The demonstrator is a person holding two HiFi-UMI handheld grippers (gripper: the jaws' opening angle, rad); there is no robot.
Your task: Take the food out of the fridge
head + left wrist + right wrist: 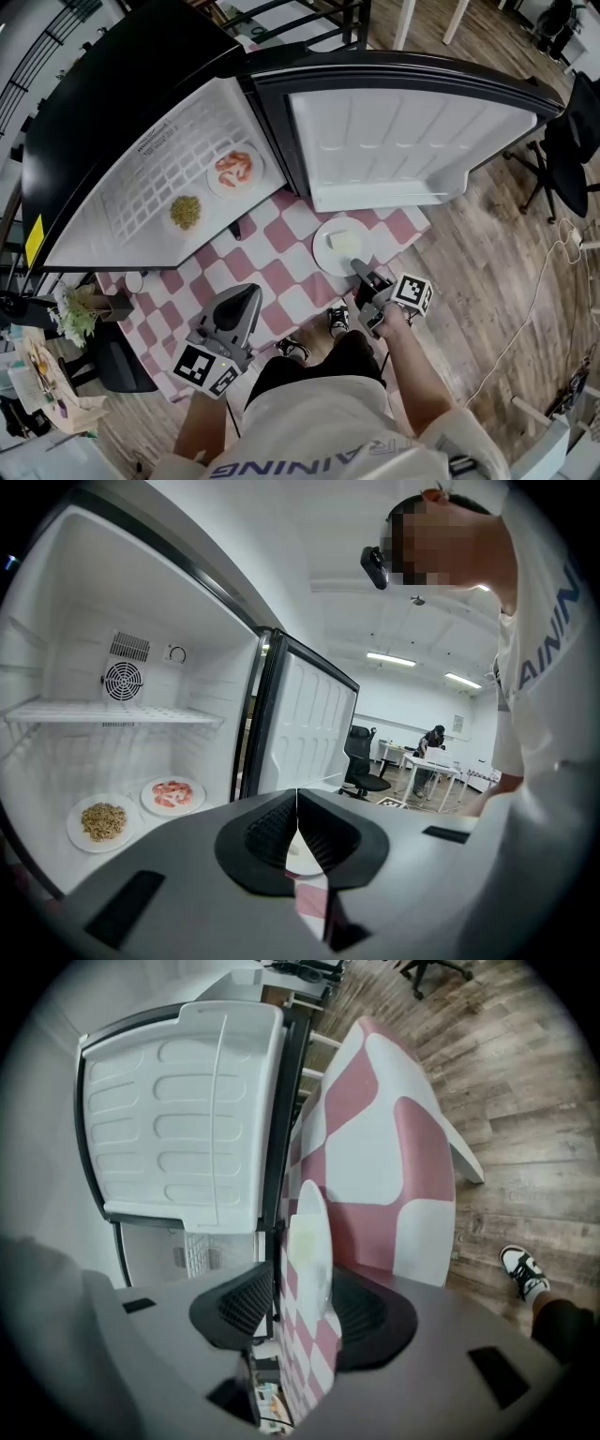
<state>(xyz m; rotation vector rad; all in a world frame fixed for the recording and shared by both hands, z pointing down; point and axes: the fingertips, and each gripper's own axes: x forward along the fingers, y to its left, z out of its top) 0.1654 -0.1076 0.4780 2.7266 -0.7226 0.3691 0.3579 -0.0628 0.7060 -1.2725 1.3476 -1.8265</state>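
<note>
The fridge point(112, 103) stands open. On its white floor lie a plate of pink shrimp point(234, 169) point(172, 794) and a plate of brownish grains point(186, 212) point(103, 820). A third white plate with pale food point(339, 246) point(309, 1241) rests on the pink-checked table point(272, 272). My right gripper point(359, 270) point(300, 1302) is at this plate's near rim; the rim sits between its jaws, which stand apart from it. My left gripper point(249, 291) point(297, 832) hovers over the table in front of the fridge, shut and holding nothing.
The fridge door point(394, 141) swings out to the right above the table's far edge. A wire shelf point(112, 714) spans the fridge interior. A potted plant point(75, 314) stands at the table's left. An office chair point(572, 159) and a cable point(544, 281) are on the wooden floor.
</note>
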